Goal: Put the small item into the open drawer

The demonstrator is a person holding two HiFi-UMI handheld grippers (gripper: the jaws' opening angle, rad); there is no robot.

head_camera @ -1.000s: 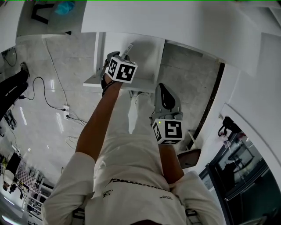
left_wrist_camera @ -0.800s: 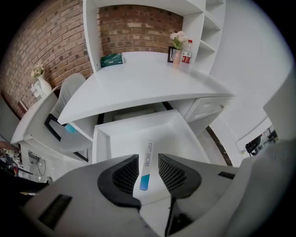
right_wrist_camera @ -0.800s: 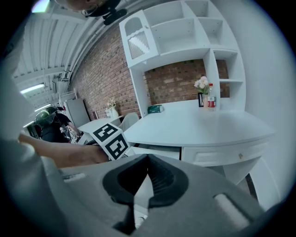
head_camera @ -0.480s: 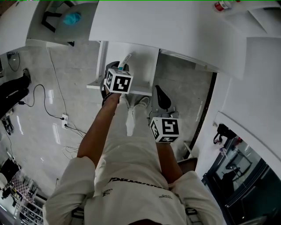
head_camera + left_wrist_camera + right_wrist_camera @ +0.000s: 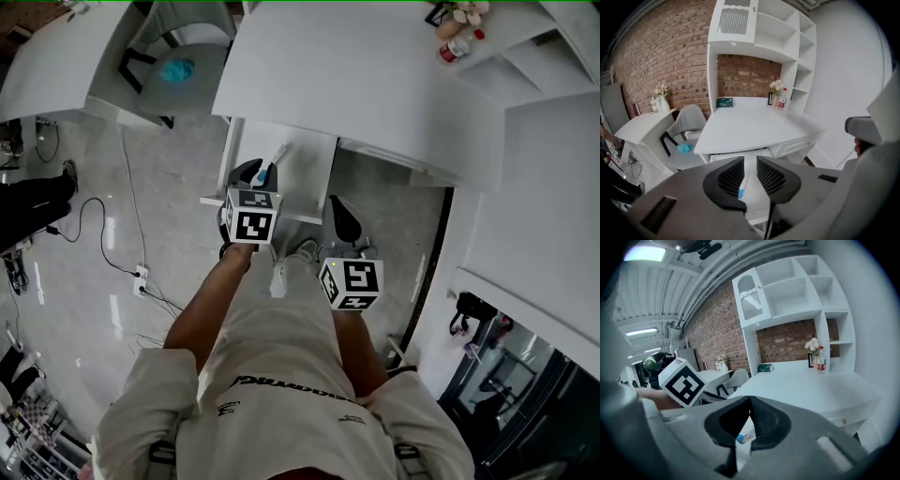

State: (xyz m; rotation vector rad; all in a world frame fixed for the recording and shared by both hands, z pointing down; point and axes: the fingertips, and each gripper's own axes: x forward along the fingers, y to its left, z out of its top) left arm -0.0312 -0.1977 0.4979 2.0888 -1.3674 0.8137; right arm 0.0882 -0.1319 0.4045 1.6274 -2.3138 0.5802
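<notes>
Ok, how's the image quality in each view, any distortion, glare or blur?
Head view: fisheye bows the desk edge, and the floor carries bright glare streaks. Left gripper view: black corners, shelves curved, otherwise sharp. Right gripper view: the ceiling light is blown out, edges soft.

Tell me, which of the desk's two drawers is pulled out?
The drawer nearer the chair: it stands pulled out, with a white-and-blue tube lying inside. The other drawer sits shut under the desktop.

My left gripper (image 5: 251,172) points steeply downward, jaws apart and just been closing, nothing gripped between them. My right gripper (image 5: 337,208) is beside it, jaws together.
</notes>
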